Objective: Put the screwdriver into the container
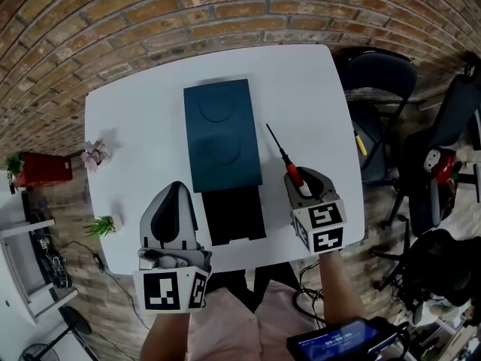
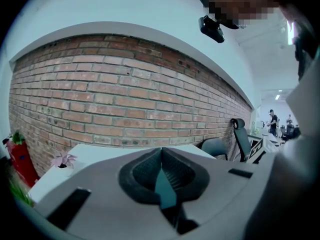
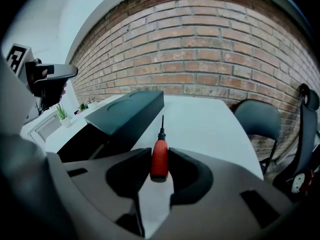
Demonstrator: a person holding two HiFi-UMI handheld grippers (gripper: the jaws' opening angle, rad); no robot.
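Note:
The screwdriver point(image 1: 285, 160), red-handled with a thin black shaft, lies on the white table point(image 1: 301, 89) right of the container, tip pointing away from me. My right gripper point(image 1: 298, 180) is shut on its red handle point(image 3: 160, 158), both pads against its sides. The container point(image 1: 222, 132) is a dark teal box whose lid is slid back, baring a black open compartment point(image 1: 234, 215) at its near end; in the right gripper view the container point(image 3: 127, 111) sits to the left of the tool. My left gripper point(image 1: 174, 192) hovers at the near left of the box, fingertips together point(image 2: 161, 151), holding nothing.
A small pink flower pot point(image 1: 95, 154) and a green plant point(image 1: 101, 226) stand near the table's left edge. A dark chair point(image 1: 379, 89) with a yellow tool point(image 1: 361, 143) on it is beyond the right edge. A brick wall point(image 1: 225, 6) runs behind the table.

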